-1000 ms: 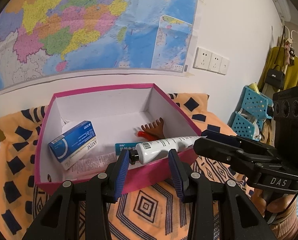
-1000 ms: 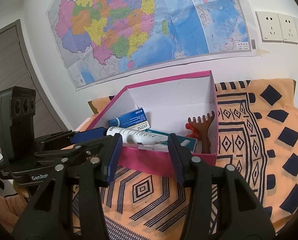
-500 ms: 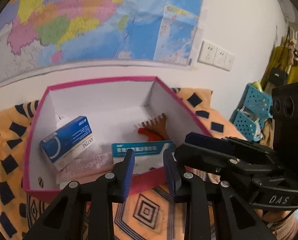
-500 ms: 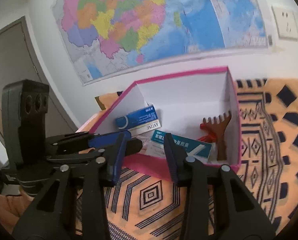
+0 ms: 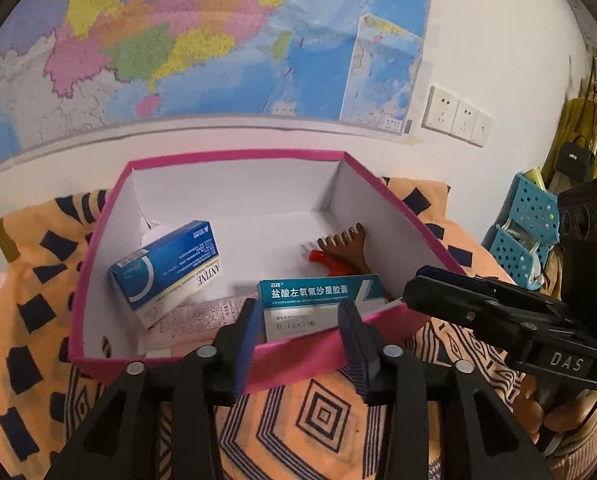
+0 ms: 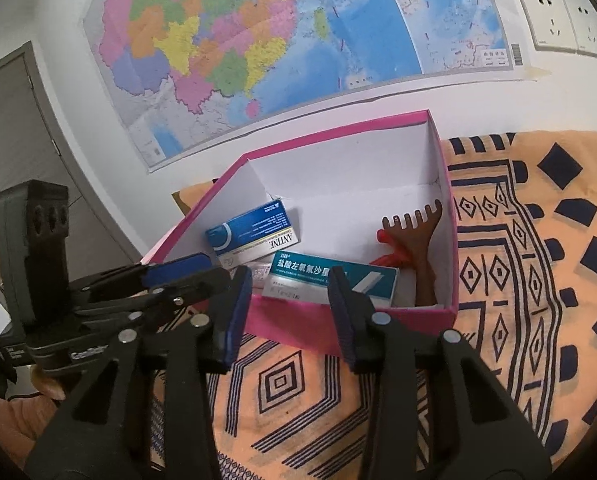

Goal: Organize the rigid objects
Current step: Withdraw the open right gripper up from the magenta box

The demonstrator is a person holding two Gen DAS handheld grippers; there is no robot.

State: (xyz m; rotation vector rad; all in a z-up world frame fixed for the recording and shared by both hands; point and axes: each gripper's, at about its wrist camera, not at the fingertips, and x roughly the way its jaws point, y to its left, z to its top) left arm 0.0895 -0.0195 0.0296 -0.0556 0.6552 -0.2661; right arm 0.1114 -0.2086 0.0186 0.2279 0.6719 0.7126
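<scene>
- Black left gripper [image 5: 298, 320] hung nearest, just short of the pink box [image 5: 170, 354]; its jaws were opening with nothing between them.
- One second earlier a white tube lay across that box's near rim, in front of these jaws. Half a second earlier the jaws were pinched narrower and the tube was out of sight; it cannot be found now.
- Right gripper [image 6: 290, 296] sat beside the left, also just outside the near wall, jaws part-open and empty.
- Just inside the near wall: teal medicine carton [image 5: 318, 292] leaning up, where the tube's body had covered it.
- Left of the carton, deeper in: blue medicine box [image 5: 166, 266], tilted on papers.
- Right of the carton, by the box's right wall: brown rake-shaped scratcher [image 5: 344, 242] over a red piece [image 5: 318, 257].
- Judgement: the tube probably dropped inside; both hands free for whatever rigid item remains.
</scene>
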